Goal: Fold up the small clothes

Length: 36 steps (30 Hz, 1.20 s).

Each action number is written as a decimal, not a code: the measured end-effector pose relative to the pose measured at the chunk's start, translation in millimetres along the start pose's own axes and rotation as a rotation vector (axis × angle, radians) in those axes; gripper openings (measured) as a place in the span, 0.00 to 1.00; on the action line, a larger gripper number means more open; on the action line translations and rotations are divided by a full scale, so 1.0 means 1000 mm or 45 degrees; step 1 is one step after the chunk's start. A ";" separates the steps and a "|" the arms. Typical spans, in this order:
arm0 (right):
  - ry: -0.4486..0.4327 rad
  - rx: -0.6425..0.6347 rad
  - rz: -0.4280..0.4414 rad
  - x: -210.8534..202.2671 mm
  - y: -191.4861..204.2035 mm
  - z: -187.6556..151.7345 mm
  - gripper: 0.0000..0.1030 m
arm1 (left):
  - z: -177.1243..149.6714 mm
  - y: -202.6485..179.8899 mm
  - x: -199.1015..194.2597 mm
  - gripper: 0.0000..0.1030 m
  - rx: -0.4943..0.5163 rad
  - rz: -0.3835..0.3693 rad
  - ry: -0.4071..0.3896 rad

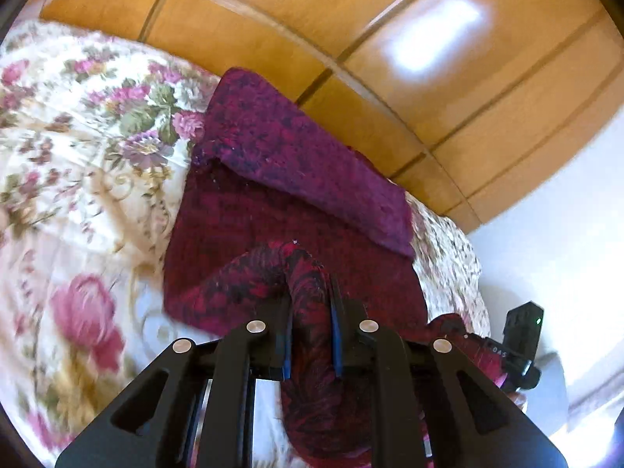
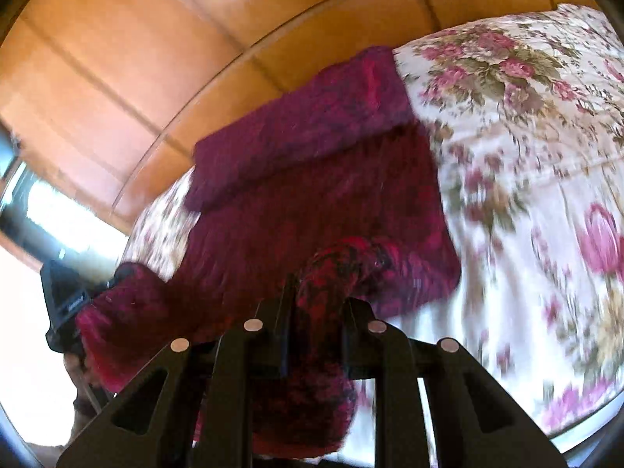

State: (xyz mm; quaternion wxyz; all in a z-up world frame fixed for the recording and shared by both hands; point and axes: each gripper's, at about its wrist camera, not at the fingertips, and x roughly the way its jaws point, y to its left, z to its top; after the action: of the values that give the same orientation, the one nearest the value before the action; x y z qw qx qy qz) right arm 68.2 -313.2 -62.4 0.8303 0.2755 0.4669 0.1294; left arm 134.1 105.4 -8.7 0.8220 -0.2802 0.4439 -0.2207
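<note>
Left gripper (image 1: 311, 308), right gripper (image 2: 318, 304) clamp knit garment (image 1: 273, 210) edge; floral bedspread (image 1: 78, 156) alongside.

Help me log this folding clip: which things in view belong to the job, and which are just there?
Part of the job:
- dark red knitted garment, near edge gathered up
- left gripper, jaws shut on that edge
- right gripper, jaws shut on it too

Just there:
- floral bedspread under the garment
- wooden wardrobe panels behind
</note>
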 end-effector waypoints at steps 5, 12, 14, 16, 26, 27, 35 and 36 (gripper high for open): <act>0.029 0.113 -0.057 0.033 -0.007 0.045 0.17 | 0.028 0.024 0.033 0.18 -0.172 0.051 0.050; 0.010 0.287 0.130 0.039 -0.031 0.062 0.61 | 0.056 0.040 0.020 0.63 -0.344 -0.147 0.038; -0.014 0.320 0.217 0.033 -0.036 0.060 0.77 | 0.058 0.043 0.009 0.67 -0.322 -0.140 0.009; -0.075 0.296 0.230 0.022 -0.037 0.056 0.87 | 0.059 0.046 -0.003 0.79 -0.281 -0.065 -0.050; -0.129 0.001 -0.092 -0.015 -0.040 0.017 0.86 | 0.006 0.071 -0.012 0.80 -0.046 0.086 -0.028; -0.098 -0.032 -0.137 -0.009 -0.042 0.010 0.80 | 0.000 0.070 -0.006 0.80 -0.015 0.098 -0.008; -0.052 -0.056 -0.222 0.016 -0.049 0.002 0.38 | -0.016 0.068 0.031 0.25 0.065 0.166 0.056; -0.054 -0.060 -0.223 0.016 -0.048 0.003 0.32 | -0.017 0.067 0.027 0.21 0.066 0.165 0.046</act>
State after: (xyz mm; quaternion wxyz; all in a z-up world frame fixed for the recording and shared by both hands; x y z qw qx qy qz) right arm 77.4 -345.8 -99.7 0.8544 0.2166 0.4684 0.0615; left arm 141.4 134.6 -76.8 0.8335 -0.2254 0.4699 -0.1833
